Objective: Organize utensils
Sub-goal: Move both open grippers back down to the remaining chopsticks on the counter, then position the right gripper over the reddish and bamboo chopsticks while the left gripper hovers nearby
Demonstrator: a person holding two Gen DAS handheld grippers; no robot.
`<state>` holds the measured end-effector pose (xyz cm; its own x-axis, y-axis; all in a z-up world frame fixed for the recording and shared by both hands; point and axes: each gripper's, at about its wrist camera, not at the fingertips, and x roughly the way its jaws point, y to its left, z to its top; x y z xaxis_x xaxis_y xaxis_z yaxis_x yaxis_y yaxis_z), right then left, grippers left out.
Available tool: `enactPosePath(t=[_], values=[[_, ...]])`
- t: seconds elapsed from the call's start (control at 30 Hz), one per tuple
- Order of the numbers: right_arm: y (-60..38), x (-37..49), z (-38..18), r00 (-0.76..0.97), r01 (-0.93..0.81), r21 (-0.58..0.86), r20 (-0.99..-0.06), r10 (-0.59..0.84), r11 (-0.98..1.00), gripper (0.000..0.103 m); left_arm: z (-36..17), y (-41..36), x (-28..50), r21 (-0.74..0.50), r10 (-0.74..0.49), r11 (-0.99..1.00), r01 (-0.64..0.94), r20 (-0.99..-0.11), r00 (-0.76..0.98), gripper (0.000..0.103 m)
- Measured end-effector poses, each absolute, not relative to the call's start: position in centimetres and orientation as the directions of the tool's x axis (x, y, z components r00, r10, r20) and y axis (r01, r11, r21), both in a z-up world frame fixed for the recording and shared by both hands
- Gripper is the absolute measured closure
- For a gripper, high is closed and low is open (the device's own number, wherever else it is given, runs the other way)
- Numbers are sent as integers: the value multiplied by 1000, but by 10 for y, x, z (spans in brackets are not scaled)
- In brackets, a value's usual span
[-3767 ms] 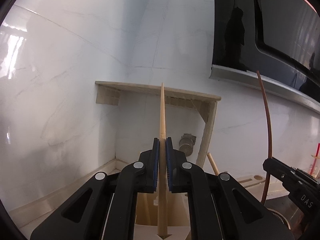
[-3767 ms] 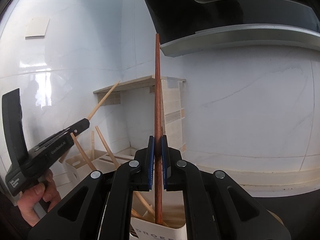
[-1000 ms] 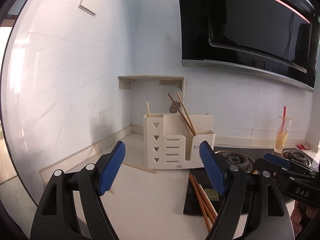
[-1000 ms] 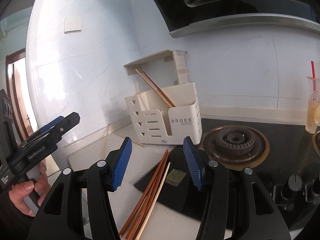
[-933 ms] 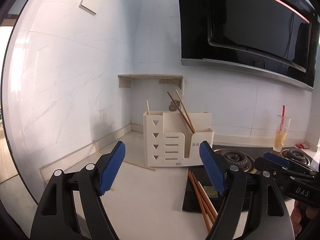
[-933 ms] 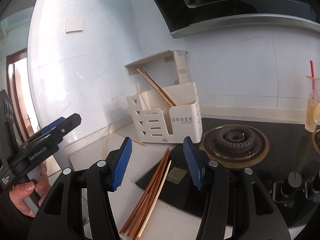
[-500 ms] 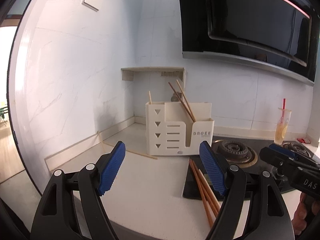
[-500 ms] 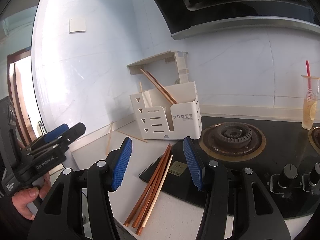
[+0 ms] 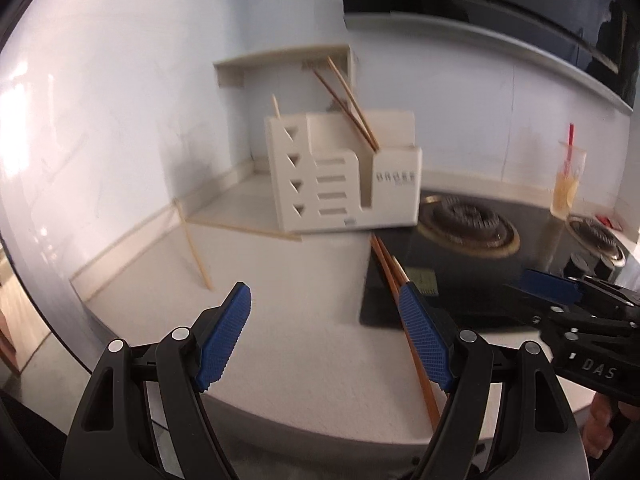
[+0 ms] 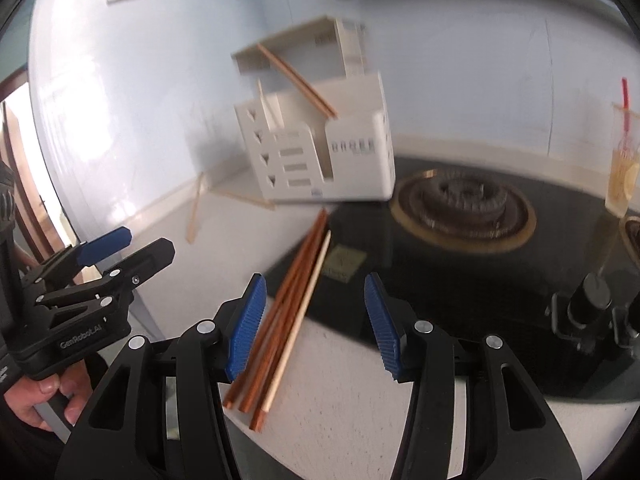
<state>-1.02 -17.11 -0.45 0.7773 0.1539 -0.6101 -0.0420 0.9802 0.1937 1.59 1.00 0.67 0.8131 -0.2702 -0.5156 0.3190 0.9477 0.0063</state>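
Pale marble wall (image 9: 120, 120); black hob (image 10: 460, 280) on white counter (image 9: 304, 320).

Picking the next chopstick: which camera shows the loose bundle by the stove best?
The right wrist view. The bundle lies there nearly whole between the open right tongs, the brown sticks and the one pale stick distinct. In the left wrist view the bundle is partly hidden behind a finger of the left tongs.

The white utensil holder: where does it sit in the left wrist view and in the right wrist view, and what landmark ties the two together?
Left wrist view: white utensil holder sits just above centre, on the counter near the wall corner.
Right wrist view: it sits upper centre, slightly left.
Shared landmark: the gas burner lies immediately to its right in both views.
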Motion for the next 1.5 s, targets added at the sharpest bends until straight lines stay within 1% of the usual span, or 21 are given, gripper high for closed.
enactPosePath(t=[0.1,0.23,0.3,0.37,0.5,0.73,0.93,1.2,1.5], values=[[-172,-3,-13,730,-28,206,-665,160,978,52,-3,2,22,15,-262,944,331,-578,773,27],[-171,4,-20,680,-14,194,-717,152,981,52,-11,-3,26,14,-260,939,342,-622,739,27],[-172,6,-23,660,-7,203,-735,157,979,52,-15,-6,29,18,-254,938,346,-644,722,23],[-173,9,-25,640,1,204,-752,156,979,52,-19,-6,31,-1,-264,935,354,-667,697,16],[-173,12,-28,616,8,193,-774,147,981,52,-26,-8,37,-22,-271,930,367,-714,645,13],[-176,21,-32,574,33,186,-808,134,982,52,-37,-11,44,-5,-239,934,358,-755,611,13],[-178,25,-34,543,41,161,-832,114,986,52,-41,-16,45,25,-227,925,379,-763,605,13],[-179,25,-31,552,29,165,-825,121,986,52,-51,-26,45,61,-213,909,413,-783,584,13],[-181,26,-32,561,30,165,-819,120,986,52,-53,-31,48,39,-230,904,425,-795,562,13]])
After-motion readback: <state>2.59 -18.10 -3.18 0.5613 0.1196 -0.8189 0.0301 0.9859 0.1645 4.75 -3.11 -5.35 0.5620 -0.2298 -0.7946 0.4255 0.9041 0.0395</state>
